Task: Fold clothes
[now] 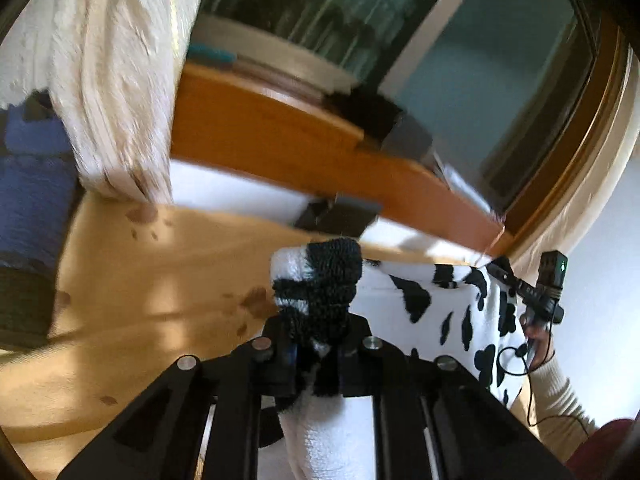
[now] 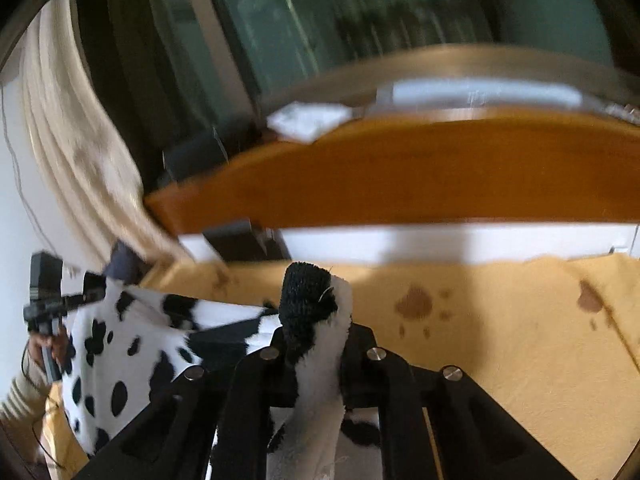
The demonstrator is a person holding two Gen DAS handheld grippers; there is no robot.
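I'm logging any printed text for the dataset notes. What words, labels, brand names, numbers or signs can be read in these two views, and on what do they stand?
None can be read.
The cow-print garment carries only black patches, no lettering.
The yellow bedspread shows brown paw prints, no words.
The small black device on the right gripper shows a green light; any marking on it is too small and blurred to read.

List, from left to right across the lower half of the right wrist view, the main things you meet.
Left gripper held in a hand → cow-print fleece garment → right gripper shut on a bunch of the fleece → yellow paw-print bedcover.
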